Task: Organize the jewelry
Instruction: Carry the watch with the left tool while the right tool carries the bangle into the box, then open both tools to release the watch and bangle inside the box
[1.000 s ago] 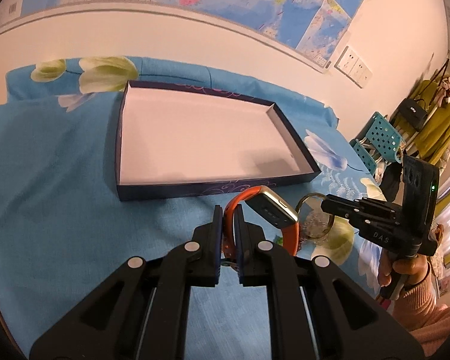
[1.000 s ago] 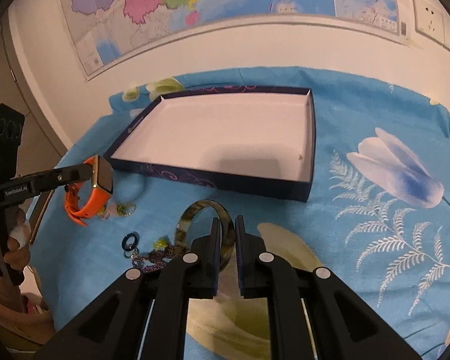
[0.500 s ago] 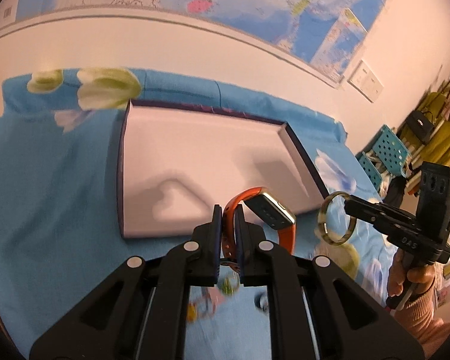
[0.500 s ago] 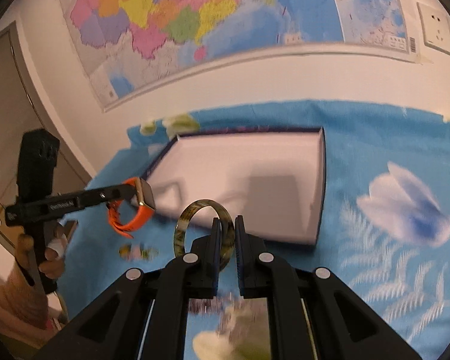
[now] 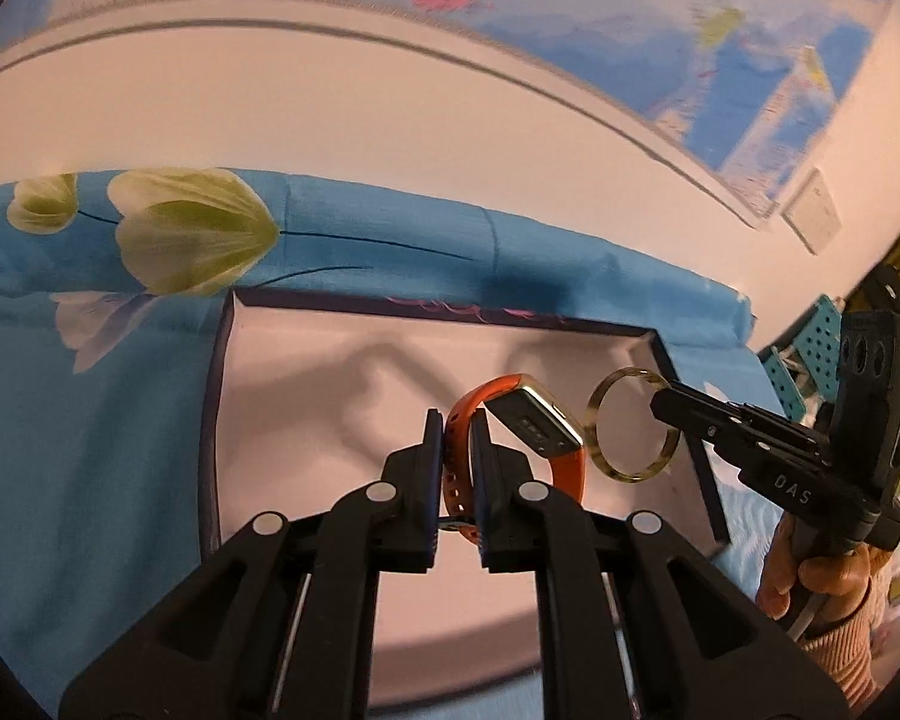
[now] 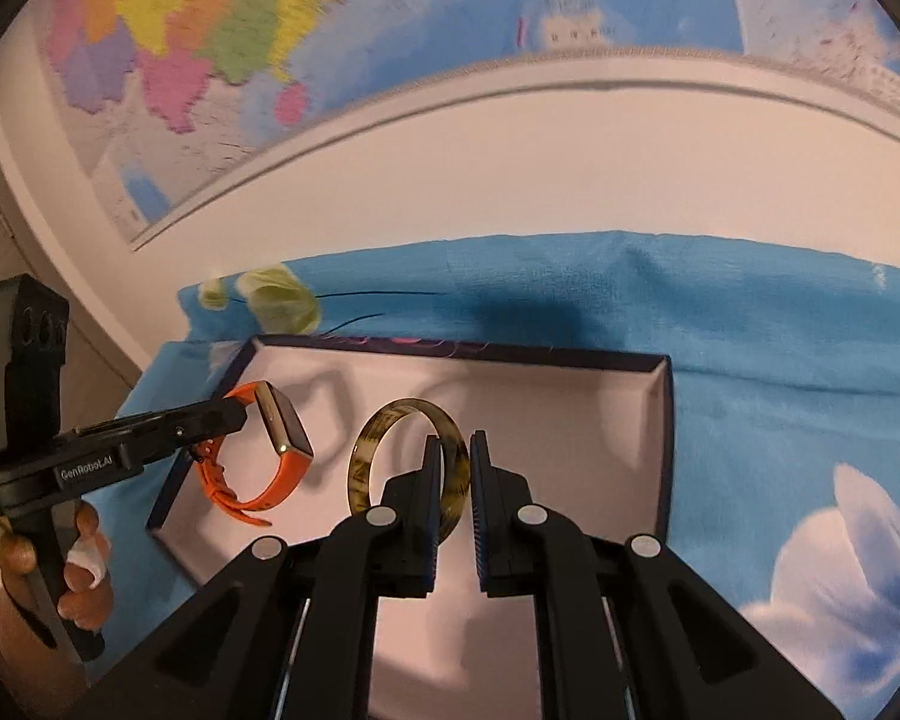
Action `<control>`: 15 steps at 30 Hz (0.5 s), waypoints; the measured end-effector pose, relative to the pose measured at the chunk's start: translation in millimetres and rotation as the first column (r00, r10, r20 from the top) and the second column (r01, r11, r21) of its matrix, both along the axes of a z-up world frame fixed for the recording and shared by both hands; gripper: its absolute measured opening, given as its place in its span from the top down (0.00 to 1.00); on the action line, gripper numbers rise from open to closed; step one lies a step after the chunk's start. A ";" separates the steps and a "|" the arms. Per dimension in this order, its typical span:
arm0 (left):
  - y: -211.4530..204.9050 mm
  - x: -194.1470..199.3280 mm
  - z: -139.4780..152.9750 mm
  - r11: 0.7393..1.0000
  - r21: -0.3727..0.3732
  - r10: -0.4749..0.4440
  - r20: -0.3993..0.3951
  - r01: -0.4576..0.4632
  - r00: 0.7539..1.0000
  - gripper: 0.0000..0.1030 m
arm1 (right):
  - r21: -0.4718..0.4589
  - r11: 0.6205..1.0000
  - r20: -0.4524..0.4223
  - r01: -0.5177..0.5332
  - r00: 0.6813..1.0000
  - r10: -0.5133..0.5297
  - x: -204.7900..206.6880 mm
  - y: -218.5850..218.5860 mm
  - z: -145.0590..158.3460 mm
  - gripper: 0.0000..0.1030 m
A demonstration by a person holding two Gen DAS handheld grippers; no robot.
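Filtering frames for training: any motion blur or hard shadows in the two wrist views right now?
Left wrist view: wall map smeared by motion, orange-strapped watch sharp, gripper shadows across the white-lined shallow box. Right wrist view: map blurred too, tortoiseshell bangle crisp, its shadow on the box floor; fisheye bends the wall edge in both.

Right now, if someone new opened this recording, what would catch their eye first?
Probably the orange watch, pinched by its strap in the left gripper above the shallow white-lined box. Just to its right hangs the mottled amber bangle, clamped in the right gripper over the same box. Behind both, a bright blue flowered cloth and a colourful wall map fill the background.
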State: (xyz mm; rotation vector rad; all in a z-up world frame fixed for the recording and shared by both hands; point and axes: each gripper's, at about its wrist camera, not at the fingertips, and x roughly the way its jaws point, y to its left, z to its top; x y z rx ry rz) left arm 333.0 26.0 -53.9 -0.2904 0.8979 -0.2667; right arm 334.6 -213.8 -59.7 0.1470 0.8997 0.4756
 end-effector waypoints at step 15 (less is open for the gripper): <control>8.2 53.2 -34.1 0.995 0.028 0.100 -0.106 -0.097 0.989 0.90 | -0.075 0.996 -0.114 0.037 0.992 -0.046 53.5 17.3 -28.3 0.91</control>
